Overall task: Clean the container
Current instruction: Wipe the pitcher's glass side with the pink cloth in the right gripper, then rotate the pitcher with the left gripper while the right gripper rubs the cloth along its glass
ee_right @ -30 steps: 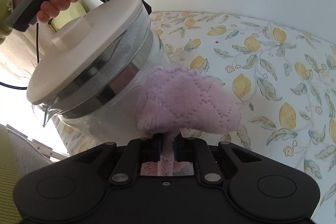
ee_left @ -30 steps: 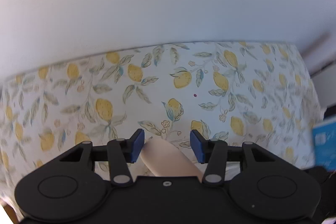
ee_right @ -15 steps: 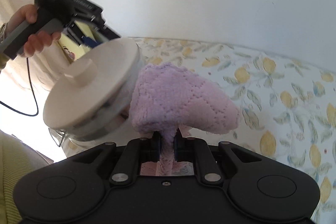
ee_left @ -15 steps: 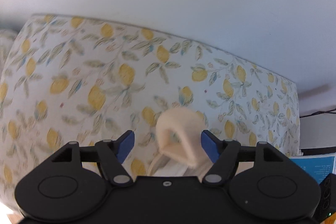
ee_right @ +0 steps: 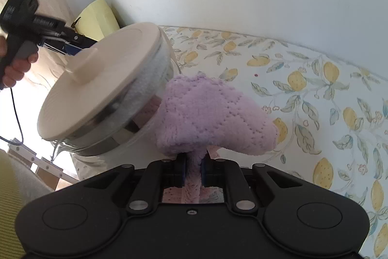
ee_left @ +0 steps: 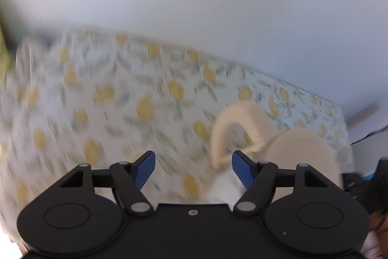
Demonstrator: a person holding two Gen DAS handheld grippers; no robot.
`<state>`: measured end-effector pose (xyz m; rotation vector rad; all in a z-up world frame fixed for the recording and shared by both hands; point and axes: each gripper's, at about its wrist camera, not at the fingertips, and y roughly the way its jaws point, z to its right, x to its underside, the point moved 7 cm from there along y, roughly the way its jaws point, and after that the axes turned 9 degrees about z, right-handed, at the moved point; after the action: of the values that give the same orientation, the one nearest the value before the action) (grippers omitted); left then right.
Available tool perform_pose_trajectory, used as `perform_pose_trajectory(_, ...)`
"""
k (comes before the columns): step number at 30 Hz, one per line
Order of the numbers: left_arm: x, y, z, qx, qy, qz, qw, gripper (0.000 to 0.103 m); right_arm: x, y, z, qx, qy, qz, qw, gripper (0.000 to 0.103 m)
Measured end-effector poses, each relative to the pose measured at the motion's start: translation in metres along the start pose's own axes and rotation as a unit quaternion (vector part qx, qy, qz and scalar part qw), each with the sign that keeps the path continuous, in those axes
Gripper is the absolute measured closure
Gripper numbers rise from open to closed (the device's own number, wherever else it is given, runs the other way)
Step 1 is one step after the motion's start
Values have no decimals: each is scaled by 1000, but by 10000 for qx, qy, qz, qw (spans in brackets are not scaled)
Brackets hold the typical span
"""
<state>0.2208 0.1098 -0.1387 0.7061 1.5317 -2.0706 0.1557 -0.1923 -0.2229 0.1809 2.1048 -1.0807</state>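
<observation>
Beside the tilted jar (ee_right: 126, 118), a purple cloth (ee_right: 213, 118) is clamped tight by the right gripper (ee_right: 193, 171). Left gripper (ee_left: 193, 168) is spread wide, nothing held, the cream handle (ee_left: 242, 123) seen just ahead.

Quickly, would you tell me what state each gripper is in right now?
Left gripper: open, holding nothing; the container's handle lies just beyond its fingertips.
Right gripper: shut on the purple cloth.

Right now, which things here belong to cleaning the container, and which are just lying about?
Part of the job: glass container, cream lid, purple cloth.
Just lying about: lemon-print tablecloth, yellow-green object by the wall.
</observation>
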Motion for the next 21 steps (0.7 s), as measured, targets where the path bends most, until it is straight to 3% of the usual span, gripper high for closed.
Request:
perform_pose_trajectory(5,4,9,-11,301,982,500,9935,31,2,-1,-4,-18,-6,-30,10000,88)
perform_pose_trajectory(7,5,14,-7,402,1713,743,9816,31,3,-1,-7,-82,-49,-47,9999,88)
perform_pose_trajectory(11,9,41,13,746,2541,598,9624,31,4,-10,-13,-222,92,-50,9997,88)
perform_pose_trajectory(16,7,74,29,1297,3148,751,9372,34,4,-17,-25,-144,142,-77,9998,88)
perform_pose_trajectory(17,6,82,31,1422,3259,800,9312,39,4,-18,-28,-109,112,-91,9998,88)
perform_pose_trajectory(18,6,85,32,1470,3296,803,9291,45,5,-18,-30,-82,117,-105,9998,88)
perform_pose_trajectory(21,8,100,33,1620,3492,749,9199,45,7,-17,-31,20,131,-178,9998,88)
